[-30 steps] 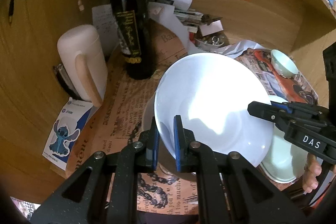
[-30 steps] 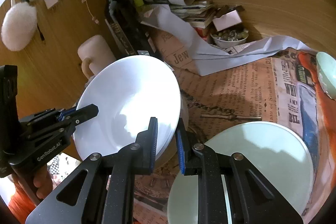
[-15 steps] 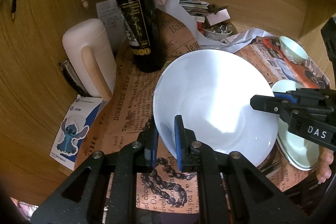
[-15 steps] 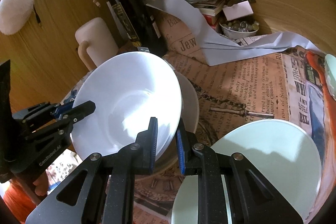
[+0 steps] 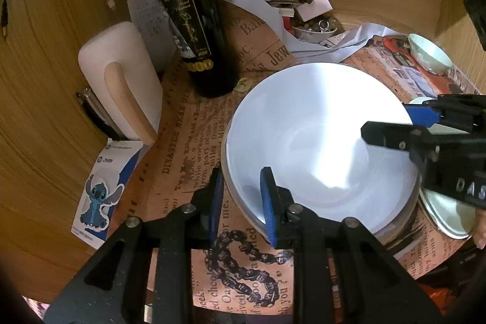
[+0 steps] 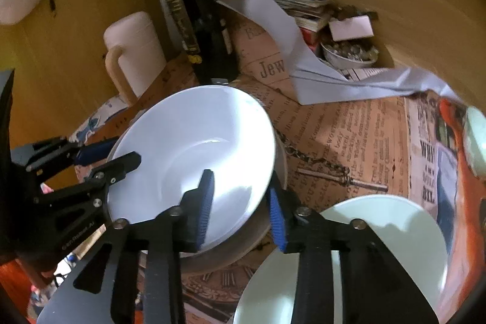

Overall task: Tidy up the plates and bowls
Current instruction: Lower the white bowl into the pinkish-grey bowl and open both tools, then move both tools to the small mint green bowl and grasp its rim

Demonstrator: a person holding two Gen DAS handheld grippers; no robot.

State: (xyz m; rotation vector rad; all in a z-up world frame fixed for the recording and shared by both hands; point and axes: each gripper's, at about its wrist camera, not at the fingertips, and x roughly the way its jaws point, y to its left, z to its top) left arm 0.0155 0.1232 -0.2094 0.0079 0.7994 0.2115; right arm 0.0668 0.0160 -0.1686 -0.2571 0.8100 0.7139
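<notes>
A large white bowl (image 5: 319, 138) rests nested in a grey bowl (image 5: 246, 217) on the newspaper-covered table; it also shows in the right wrist view (image 6: 194, 154). My left gripper (image 5: 241, 205) is open, its jaws straddling the bowl's near rim. My right gripper (image 6: 241, 211) is open too, its jaws either side of the bowl's right rim; it also shows in the left wrist view (image 5: 391, 126). A pale green plate (image 6: 364, 257) lies to the right. A small pale green bowl (image 5: 429, 53) sits at the far right.
A dark wine bottle (image 5: 191, 17) and a white jug (image 5: 121, 75) with a wooden handle stand behind left. A dish of trinkets (image 6: 349, 53), stacked papers and a grey sheet (image 6: 303, 56) fill the back. Wooden walls enclose the space.
The white bowl was lowered into the grey bowl. Both grippers, shut on its rim before, have opened and let go.
</notes>
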